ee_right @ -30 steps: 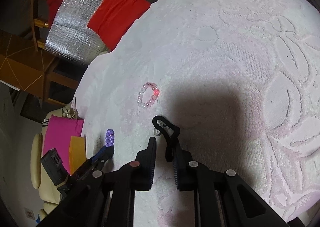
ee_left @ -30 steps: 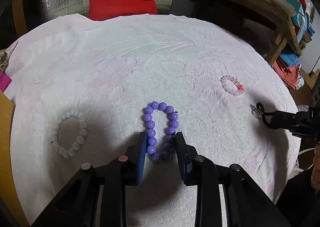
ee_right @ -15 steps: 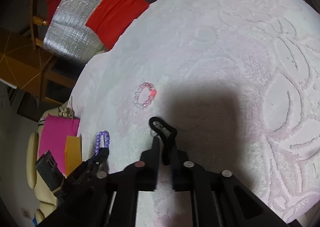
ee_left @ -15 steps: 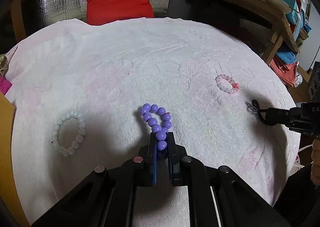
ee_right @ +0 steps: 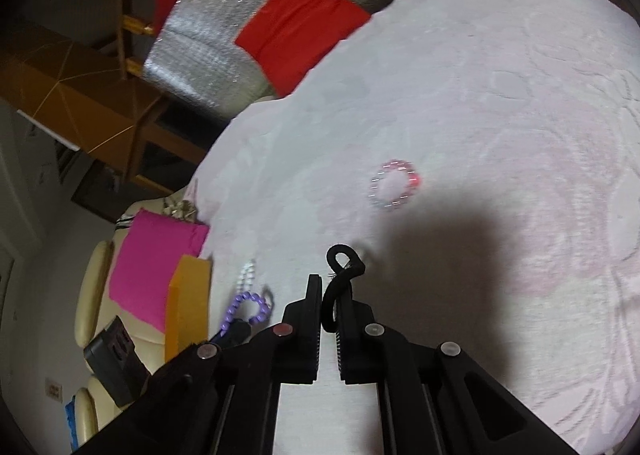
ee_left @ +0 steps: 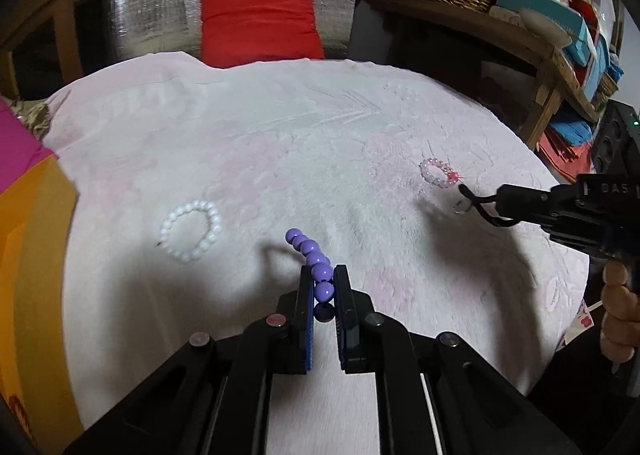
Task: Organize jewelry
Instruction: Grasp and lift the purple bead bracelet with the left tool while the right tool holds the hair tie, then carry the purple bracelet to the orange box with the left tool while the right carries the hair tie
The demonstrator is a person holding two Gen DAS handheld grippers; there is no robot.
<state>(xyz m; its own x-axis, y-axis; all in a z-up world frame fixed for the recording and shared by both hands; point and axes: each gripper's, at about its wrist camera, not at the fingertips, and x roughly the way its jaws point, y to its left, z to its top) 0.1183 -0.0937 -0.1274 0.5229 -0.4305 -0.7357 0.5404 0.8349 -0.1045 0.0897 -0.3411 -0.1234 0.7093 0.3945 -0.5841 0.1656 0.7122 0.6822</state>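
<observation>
Left gripper (ee_left: 323, 287) is now gripping the purple bracelet (ee_left: 310, 255), lifting it clear; your right gripper (ee_right: 329, 305) is pinching the black cord (ee_right: 340, 267), so both pieces are secured

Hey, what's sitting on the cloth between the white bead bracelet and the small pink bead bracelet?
Only bare white cloth lies between the white bead bracelet and the small pink bead bracelet, as the left wrist view shows.

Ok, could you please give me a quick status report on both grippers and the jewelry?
Left gripper shut on purple bracelet, lifted. Right gripper shut on black cord. White bracelet, pink bracelet on cloth. Nothing in the way.
</observation>
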